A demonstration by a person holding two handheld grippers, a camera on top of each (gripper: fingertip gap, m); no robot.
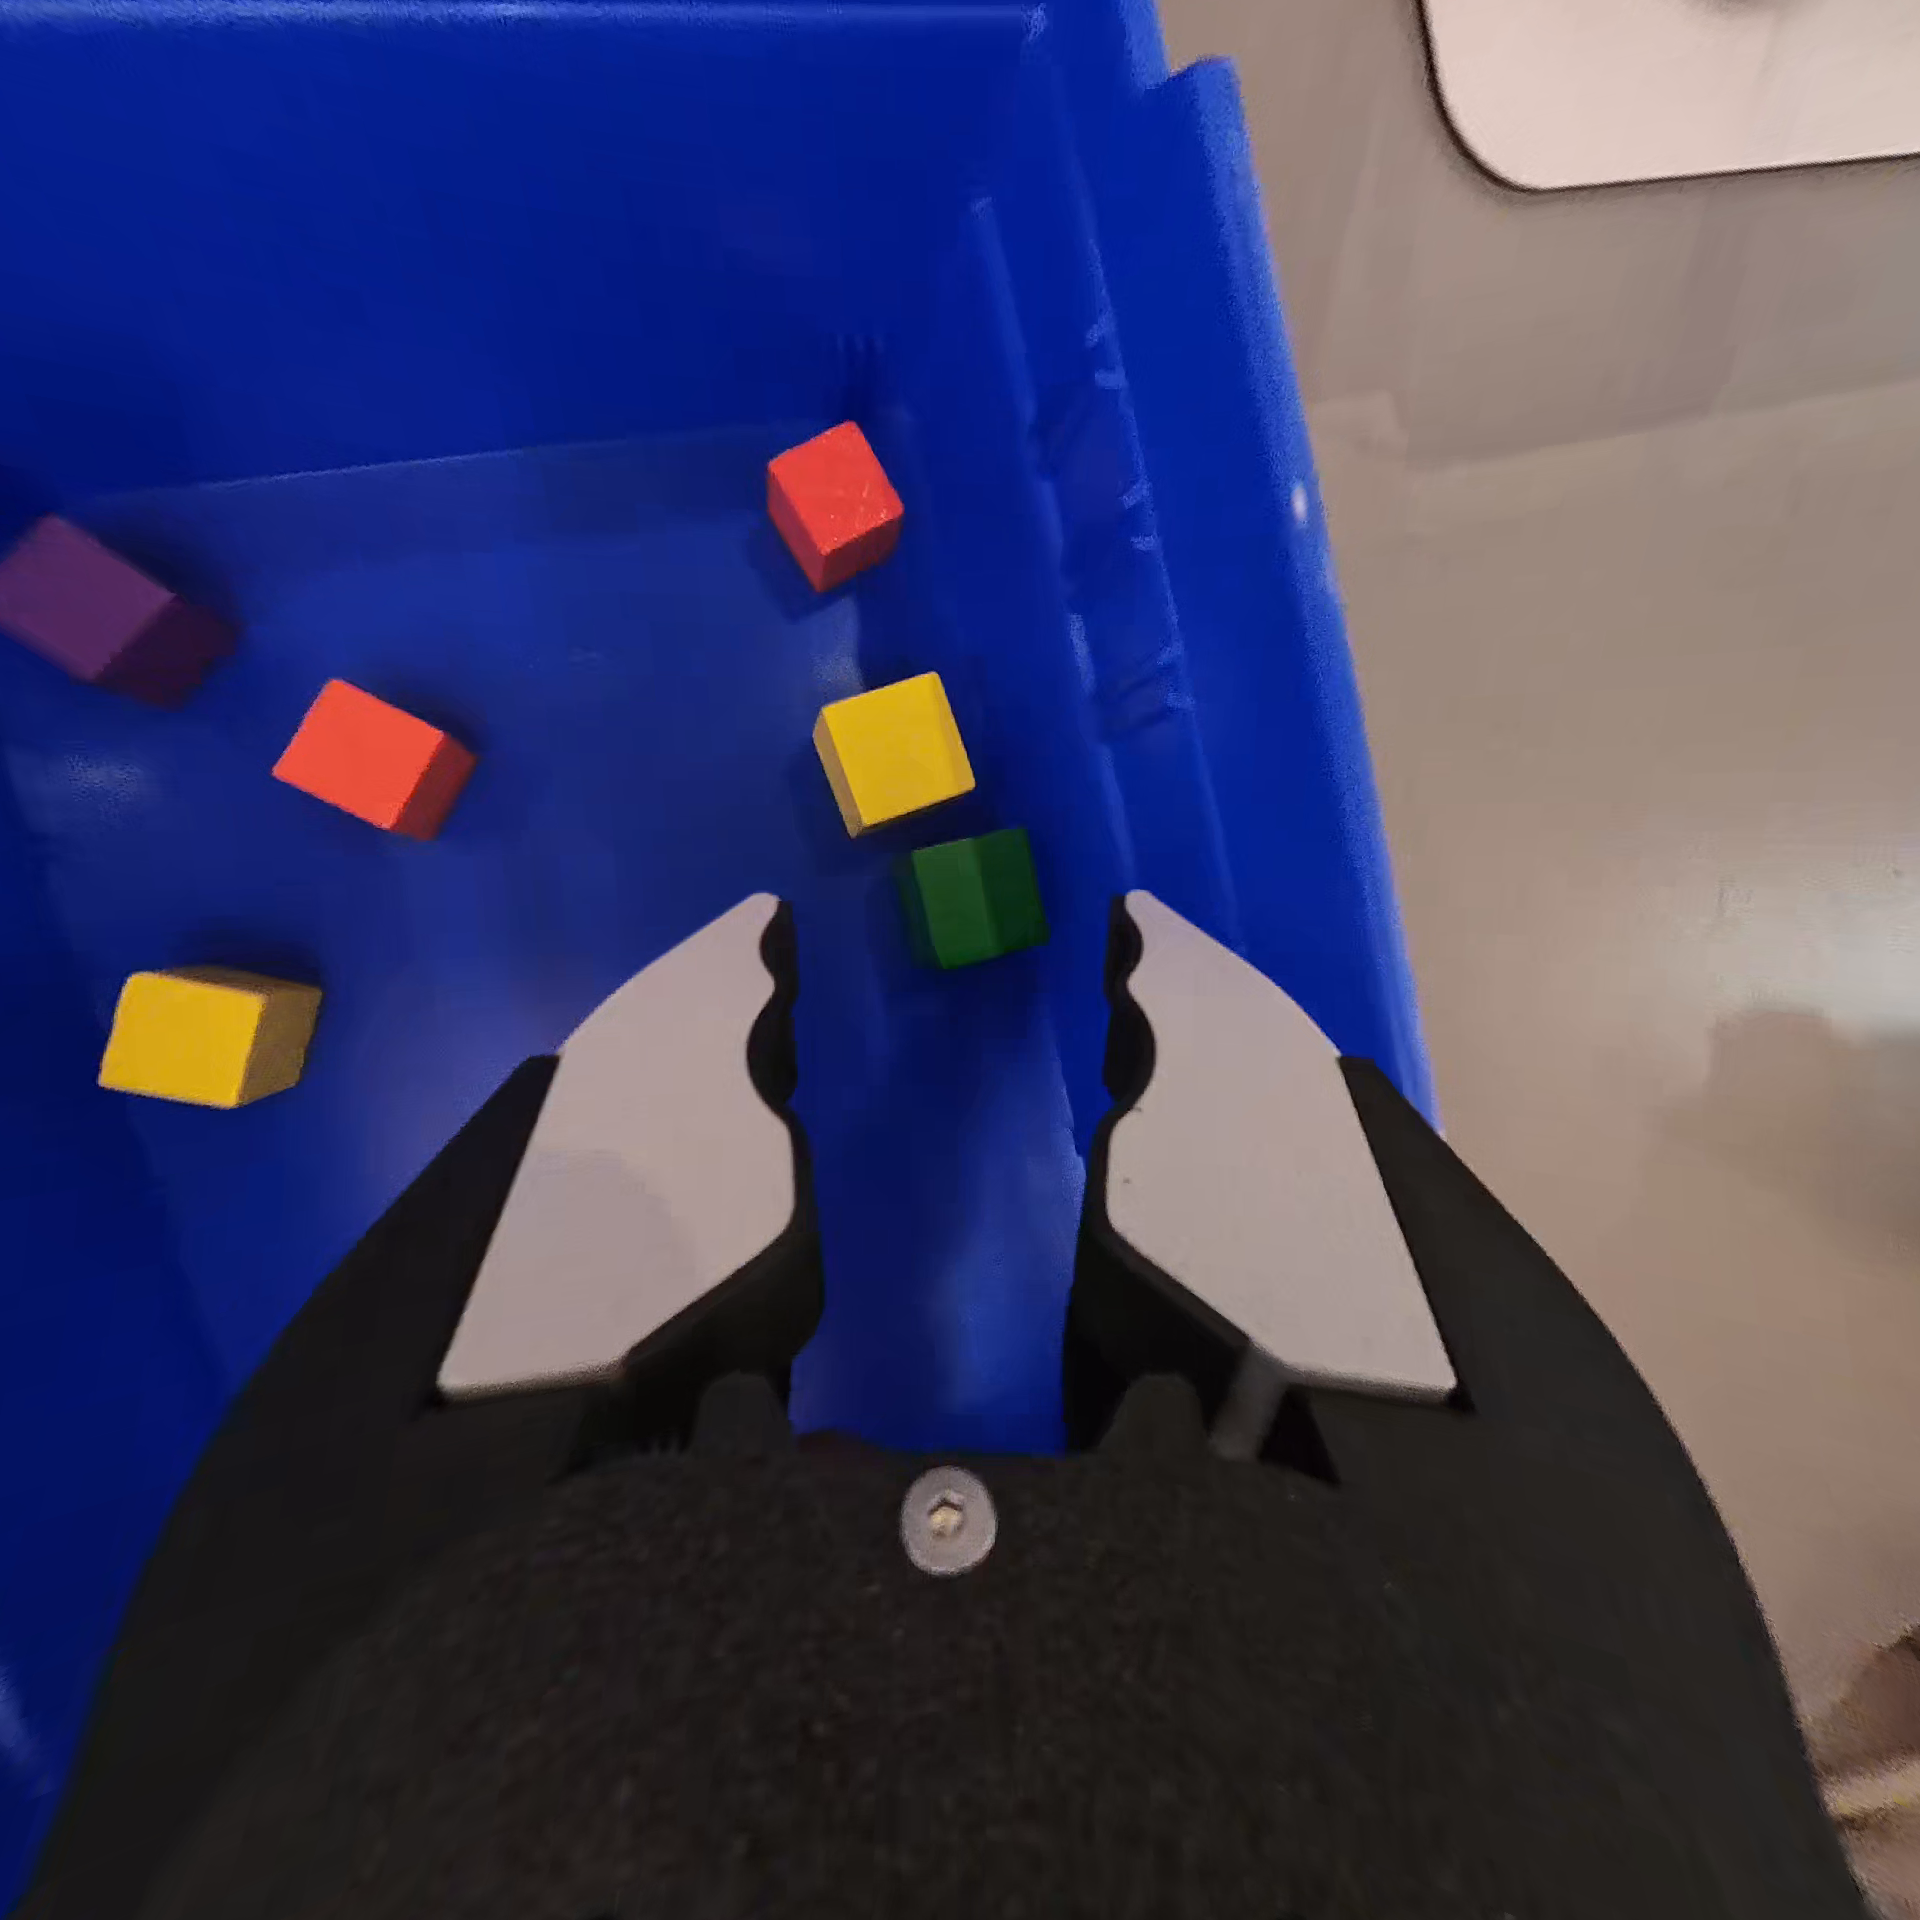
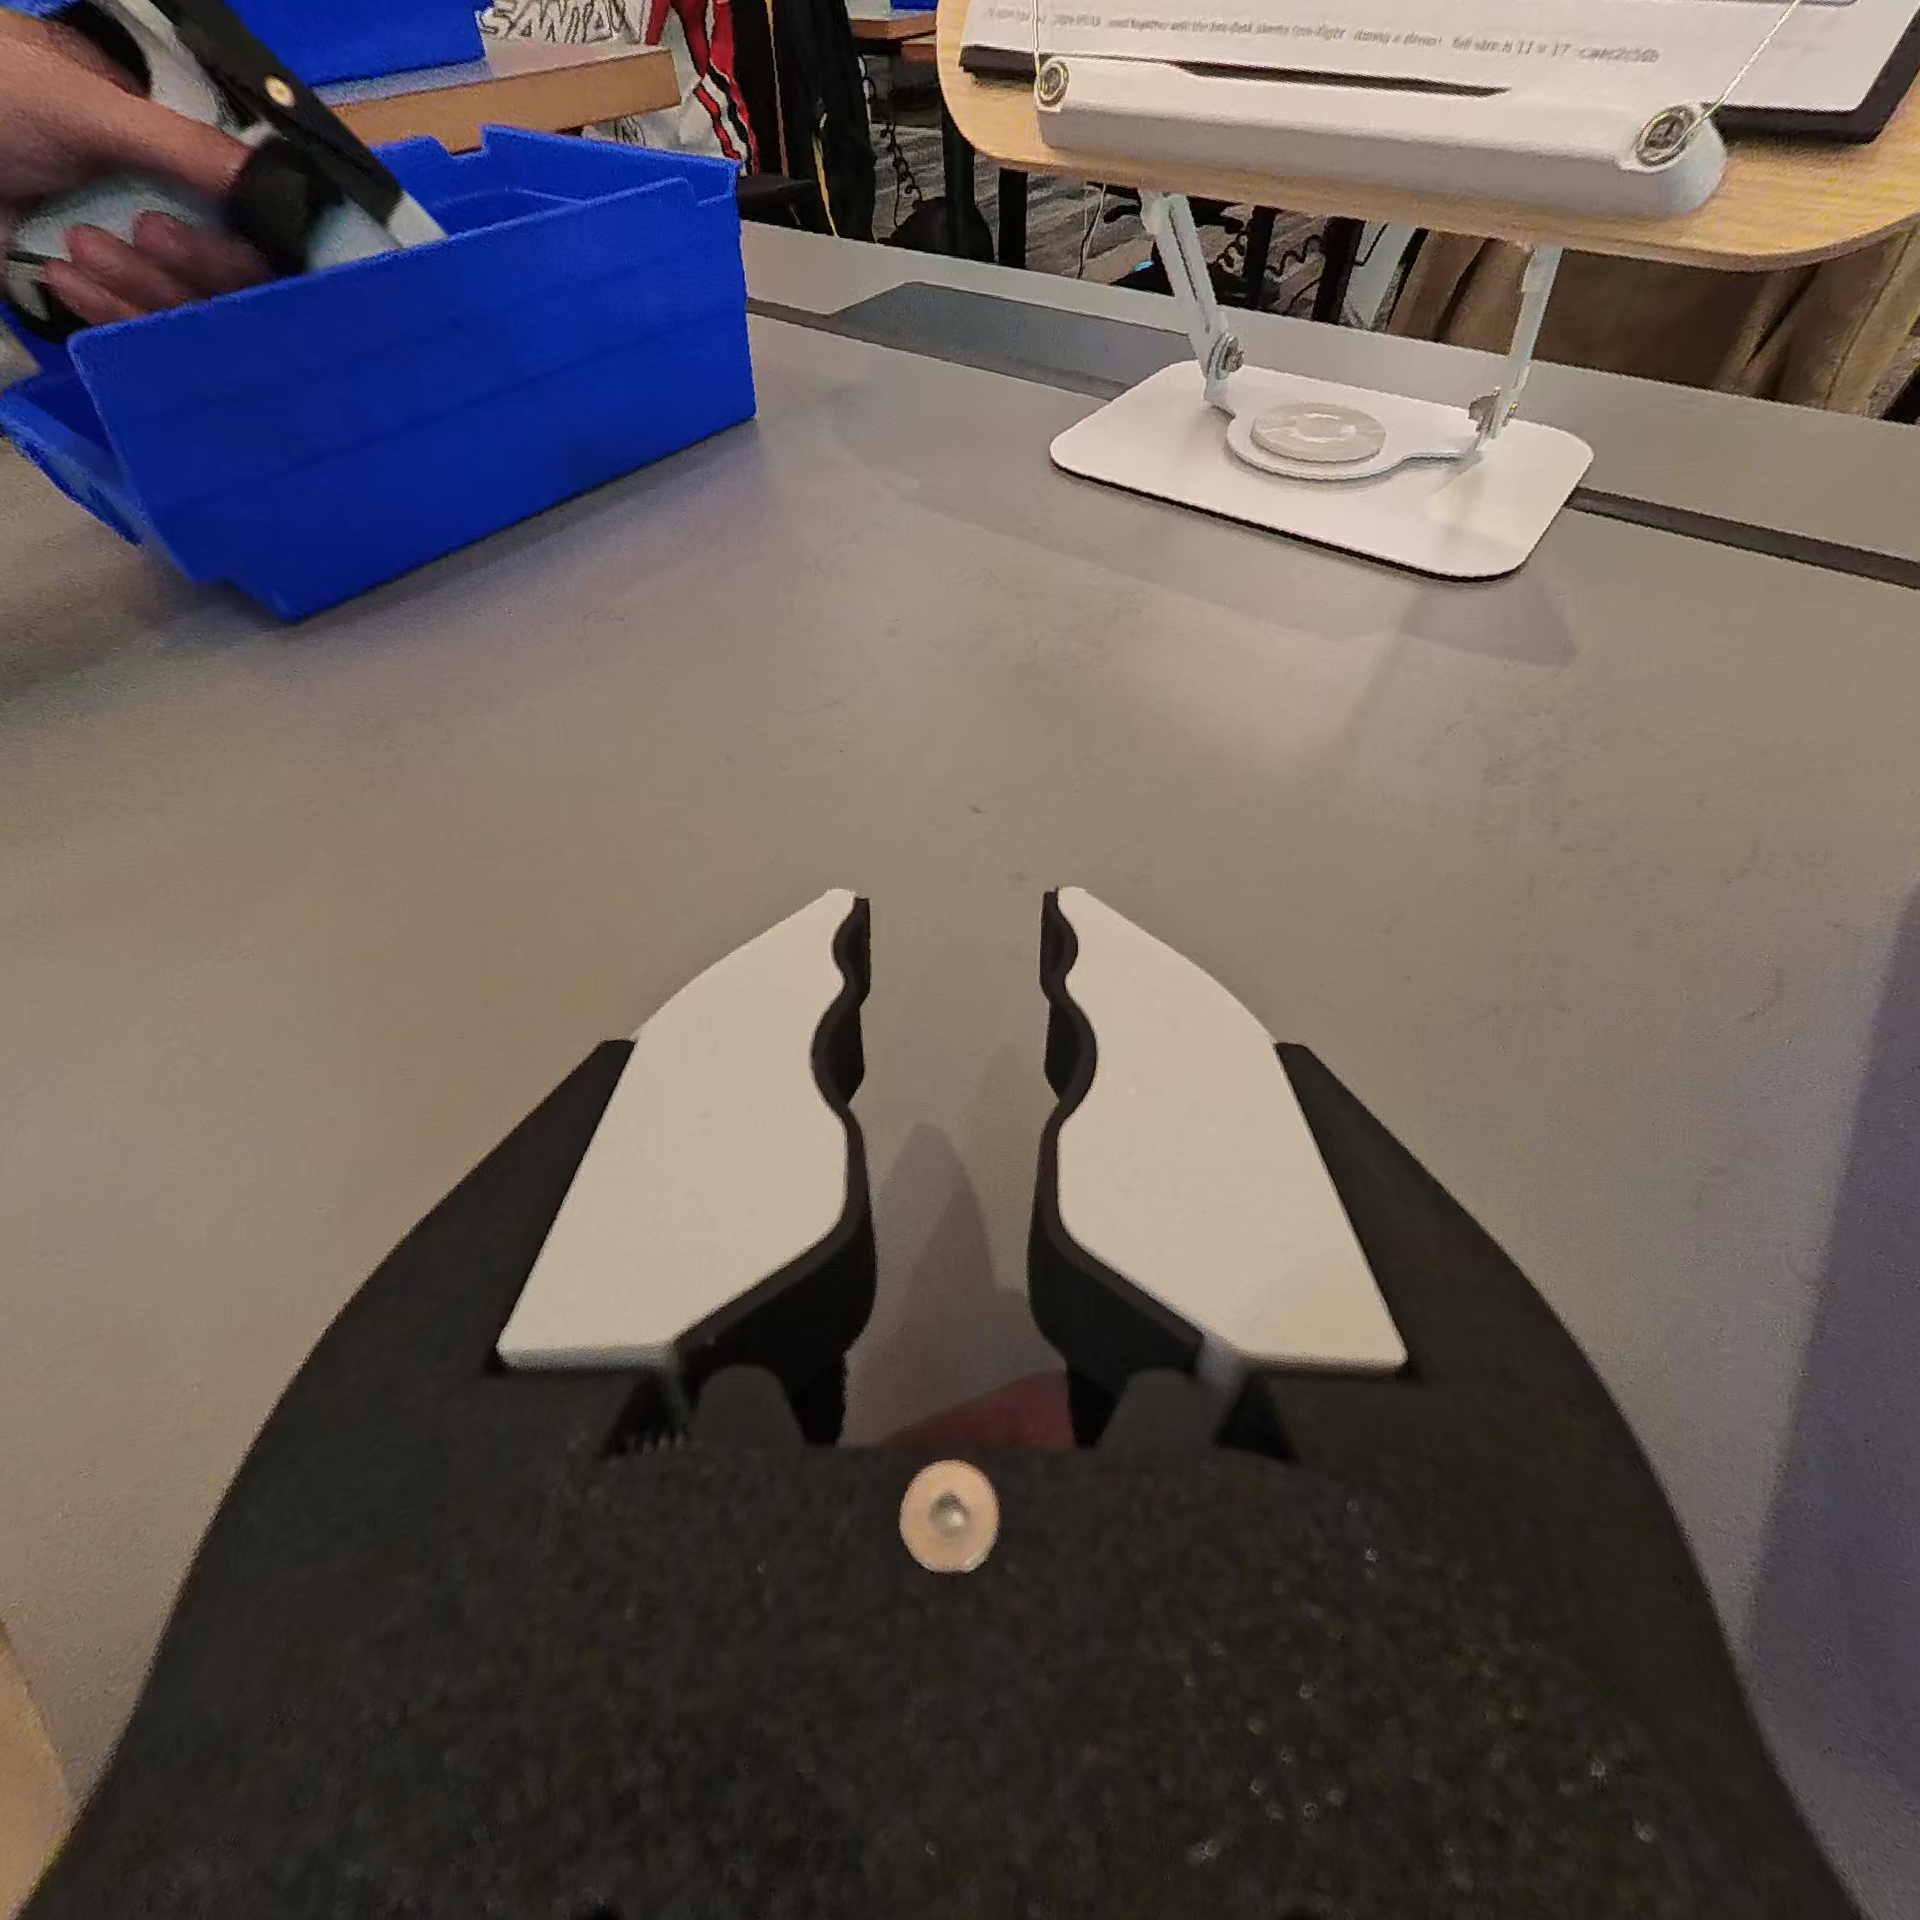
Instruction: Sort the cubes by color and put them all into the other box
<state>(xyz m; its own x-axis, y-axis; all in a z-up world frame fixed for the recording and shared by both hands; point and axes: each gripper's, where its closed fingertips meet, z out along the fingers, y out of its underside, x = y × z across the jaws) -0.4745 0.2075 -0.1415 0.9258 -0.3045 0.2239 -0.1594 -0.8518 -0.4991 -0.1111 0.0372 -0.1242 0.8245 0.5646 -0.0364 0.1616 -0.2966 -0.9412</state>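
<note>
Your left gripper (image 1: 945, 914) is inside the blue box (image 1: 416, 260), jaws apart, empty, green cube (image 1: 971, 899) just ahead. Right gripper (image 2: 956, 904) hovers over the grey table (image 2: 1351, 831), open, holding nothing.

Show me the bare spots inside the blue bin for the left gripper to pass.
Inside the blue bin, floor lies bare between orange cube and yellow cube, straight ahead of the left gripper. It is crowded along the right wall: red cube, yellow, green cube.
</note>
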